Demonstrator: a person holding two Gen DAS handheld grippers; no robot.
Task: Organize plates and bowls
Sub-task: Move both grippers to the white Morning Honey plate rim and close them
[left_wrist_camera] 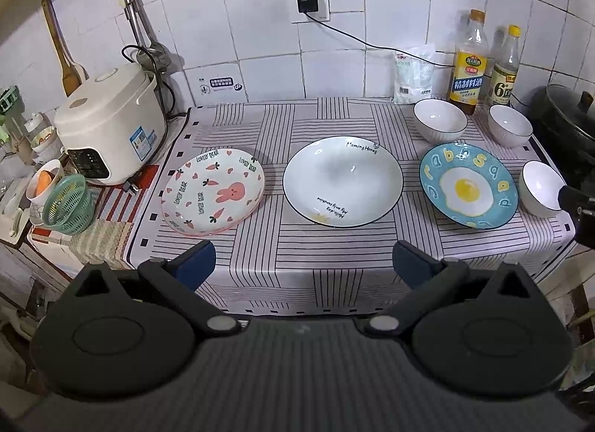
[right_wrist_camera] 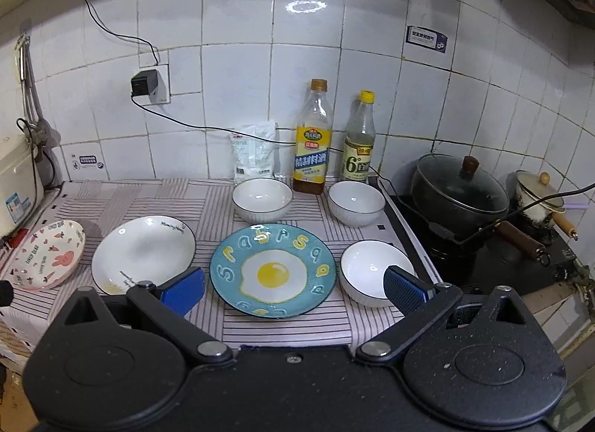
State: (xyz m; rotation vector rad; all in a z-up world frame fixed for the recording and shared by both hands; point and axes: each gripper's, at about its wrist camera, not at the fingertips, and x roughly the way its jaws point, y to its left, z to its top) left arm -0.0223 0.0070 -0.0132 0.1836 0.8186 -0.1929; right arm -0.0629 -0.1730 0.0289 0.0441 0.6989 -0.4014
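Right now my left claw hangs wide apart and empty above the near edge of the tabletop, its blue pads clear of everything. My right claw is spread just as wide, holding nothing, framing the blue egg plate from above; one pad overlaps the nearest white bowl in view, though I cannot tell whether it touches.

Beyond my left claw three plates lie in a row on the striped cloth: the rabbit plate at left, tilted with its left rim over the cloth's edge, the white deep plate in the middle, the egg plate at right. Two more white bowls, the left rear bowl and the right rear bowl, stand behind the egg plate, just before two bottles. A rice cooker sits far left, a black lidded pot far right.
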